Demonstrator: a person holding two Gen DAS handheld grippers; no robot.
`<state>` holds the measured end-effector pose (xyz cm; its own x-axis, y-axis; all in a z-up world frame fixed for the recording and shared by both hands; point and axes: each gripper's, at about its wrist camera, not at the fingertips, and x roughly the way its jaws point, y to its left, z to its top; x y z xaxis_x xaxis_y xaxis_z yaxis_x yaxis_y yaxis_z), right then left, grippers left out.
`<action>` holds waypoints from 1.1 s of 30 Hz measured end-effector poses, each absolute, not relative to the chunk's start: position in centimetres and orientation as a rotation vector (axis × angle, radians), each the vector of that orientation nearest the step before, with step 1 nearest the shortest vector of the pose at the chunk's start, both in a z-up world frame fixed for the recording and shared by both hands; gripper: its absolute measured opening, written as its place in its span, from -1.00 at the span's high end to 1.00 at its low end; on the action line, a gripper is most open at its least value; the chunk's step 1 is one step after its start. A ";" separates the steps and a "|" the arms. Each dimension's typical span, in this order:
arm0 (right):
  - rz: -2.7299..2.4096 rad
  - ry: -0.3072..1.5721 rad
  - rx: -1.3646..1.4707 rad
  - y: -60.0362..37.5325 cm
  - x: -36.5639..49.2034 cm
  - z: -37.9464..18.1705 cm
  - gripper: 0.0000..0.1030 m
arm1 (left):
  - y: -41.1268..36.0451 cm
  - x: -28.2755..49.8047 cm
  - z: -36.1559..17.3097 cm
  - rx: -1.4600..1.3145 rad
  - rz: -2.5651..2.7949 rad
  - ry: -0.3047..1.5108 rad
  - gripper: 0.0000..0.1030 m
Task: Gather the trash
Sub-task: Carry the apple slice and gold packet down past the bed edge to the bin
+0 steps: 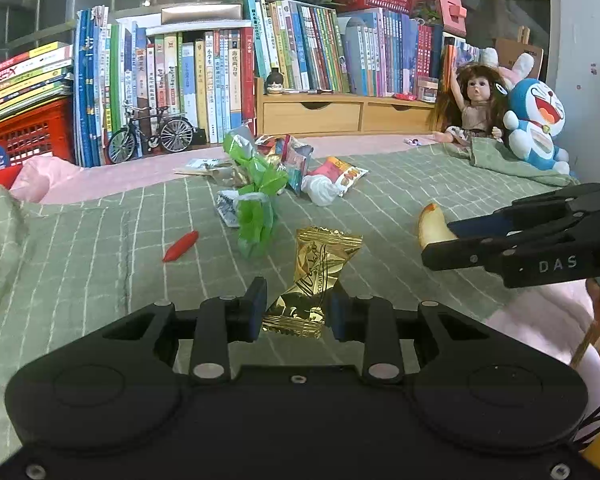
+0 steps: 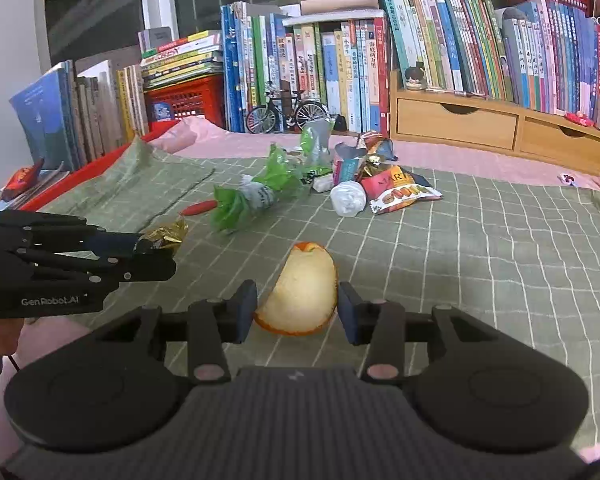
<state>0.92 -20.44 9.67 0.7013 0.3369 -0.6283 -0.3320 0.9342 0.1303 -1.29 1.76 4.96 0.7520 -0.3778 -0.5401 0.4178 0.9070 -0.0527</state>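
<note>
My left tongs pinch the crinkled gold foil candy wrapper; my right tongs clamp the pale orange-rimmed fruit peel. Both lifted clear, I judge; next, carry them to the litter heap at twelve o'clock.

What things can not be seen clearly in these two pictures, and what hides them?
- Lower end of the gold wrapper: left wrist view, hidden behind the left tool.
- Most of the orange peel: left wrist view, covered by the right tool.
- Book titles: both views, too small.
- Any trash bin: in neither view.
</note>
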 end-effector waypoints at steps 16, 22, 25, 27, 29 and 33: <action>0.392 0.679 0.008 -19.8 -6.6 10.3 0.05 | 3.9 -9.4 5.2 0.043 -0.410 0.577 0.41; 0.412 0.657 0.008 -19.2 -9.8 10.8 0.05 | 4.2 -13.1 5.5 0.030 -0.430 0.576 0.40; 0.424 0.652 0.004 -18.8 -11.3 10.7 0.05 | 4.3 -14.7 5.5 0.034 -0.432 0.575 0.40; 0.426 0.648 0.006 -18.7 -12.4 10.8 0.05 | 4.4 -15.8 5.5 0.039 -0.435 0.574 0.40; 0.424 0.641 0.010 -18.7 -13.5 10.8 0.05 | 4.3 -16.7 5.4 0.044 -0.438 0.574 0.40; 0.413 0.648 0.024 -18.7 -15.3 10.5 0.05 | 4.4 -18.5 4.9 0.046 -0.454 0.584 0.40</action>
